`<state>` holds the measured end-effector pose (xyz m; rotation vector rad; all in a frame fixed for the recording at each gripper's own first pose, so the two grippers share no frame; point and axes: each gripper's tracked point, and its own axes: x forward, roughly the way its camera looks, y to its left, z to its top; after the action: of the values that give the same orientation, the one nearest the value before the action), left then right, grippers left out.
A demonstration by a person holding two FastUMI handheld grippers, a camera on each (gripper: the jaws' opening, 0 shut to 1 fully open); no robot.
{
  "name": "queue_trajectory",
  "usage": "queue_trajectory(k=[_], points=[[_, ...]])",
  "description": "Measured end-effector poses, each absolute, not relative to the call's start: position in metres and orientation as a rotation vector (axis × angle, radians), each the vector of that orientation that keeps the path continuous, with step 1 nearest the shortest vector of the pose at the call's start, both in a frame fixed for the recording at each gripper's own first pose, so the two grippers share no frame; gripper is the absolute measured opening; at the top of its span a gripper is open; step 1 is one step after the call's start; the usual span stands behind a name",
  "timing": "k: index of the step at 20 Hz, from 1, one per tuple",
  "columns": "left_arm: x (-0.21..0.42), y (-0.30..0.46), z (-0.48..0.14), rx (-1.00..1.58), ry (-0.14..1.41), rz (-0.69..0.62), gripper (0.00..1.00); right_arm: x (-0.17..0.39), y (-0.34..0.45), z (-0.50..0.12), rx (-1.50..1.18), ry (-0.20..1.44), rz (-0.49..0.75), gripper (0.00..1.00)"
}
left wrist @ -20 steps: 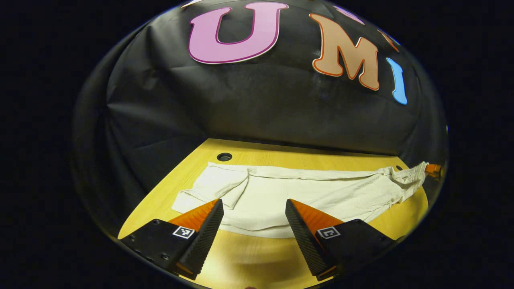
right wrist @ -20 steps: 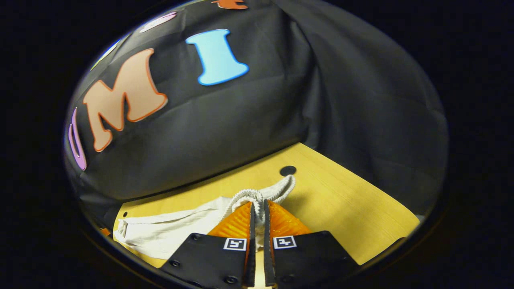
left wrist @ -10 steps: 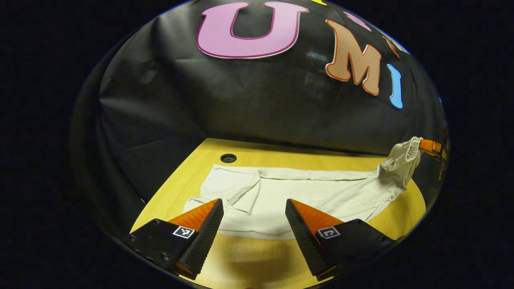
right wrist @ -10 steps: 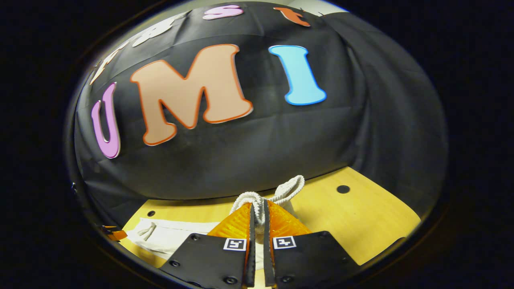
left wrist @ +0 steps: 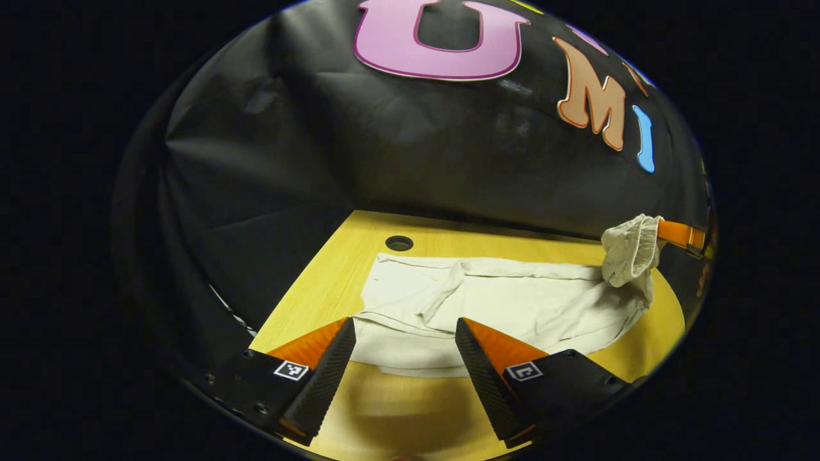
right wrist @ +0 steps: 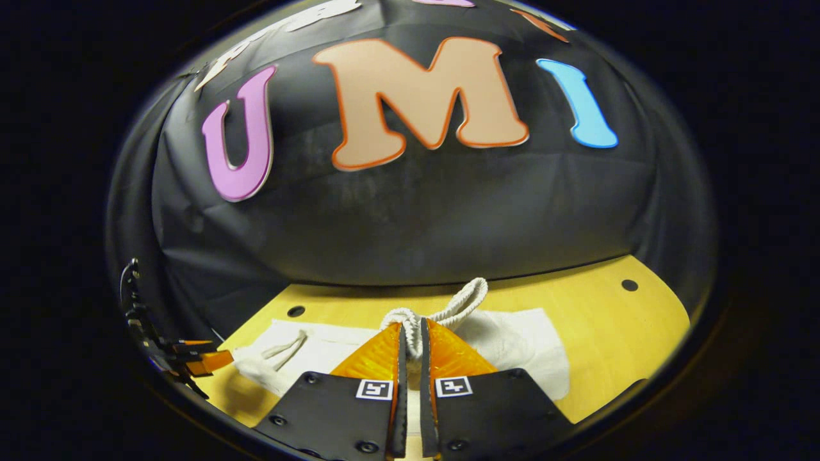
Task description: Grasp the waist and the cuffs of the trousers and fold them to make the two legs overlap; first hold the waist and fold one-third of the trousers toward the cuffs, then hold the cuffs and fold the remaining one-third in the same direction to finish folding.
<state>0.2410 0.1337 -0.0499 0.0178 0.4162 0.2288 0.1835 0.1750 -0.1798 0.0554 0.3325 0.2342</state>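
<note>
Cream trousers [left wrist: 512, 307] lie lengthwise on the yellow wooden table [left wrist: 397, 410], one leg over the other. Their cuff end is just beyond my left gripper [left wrist: 403, 328], which hovers open with nothing between its fingers. In the left gripper view the elastic waist [left wrist: 631, 250] is bunched and raised off the table at the far right, held by the right gripper [left wrist: 666, 230]. In the right gripper view my right gripper [right wrist: 410, 330] is shut on the ribbed waistband [right wrist: 458, 307]. Cloth [right wrist: 519, 349] trails below it, and the left gripper [right wrist: 221, 358] shows at the lower left.
Round cable holes sit in the table top [left wrist: 399, 243] [right wrist: 630, 285] near the back edge. The black cloth wall [left wrist: 416, 166] rises right behind the table. Bare wood shows to the right of the trousers [right wrist: 615, 333].
My right gripper has lifted the waist off the table and swung it toward the cuff end. My left gripper has edged toward the cuffs and stayed open.
</note>
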Motion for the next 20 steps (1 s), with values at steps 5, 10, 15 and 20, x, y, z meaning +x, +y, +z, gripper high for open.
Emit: queue_trajectory(k=[5,10,15,20], points=[[0.247,0.156,-0.073,0.009,0.459,0.231,0.95,0.172,0.198,-0.216,-0.030,0.403,0.278,0.16],[0.261,0.158,-0.090,0.019,0.488,0.231,0.96,0.159,0.212,-0.219,0.016,0.436,0.310,0.75],[0.260,0.161,-0.102,0.008,0.527,0.246,0.95,0.151,0.198,-0.218,-0.014,0.445,0.271,0.96],[0.256,0.166,-0.110,0.003,0.533,0.259,0.95,0.147,0.178,-0.213,0.012,0.445,0.216,0.96]])
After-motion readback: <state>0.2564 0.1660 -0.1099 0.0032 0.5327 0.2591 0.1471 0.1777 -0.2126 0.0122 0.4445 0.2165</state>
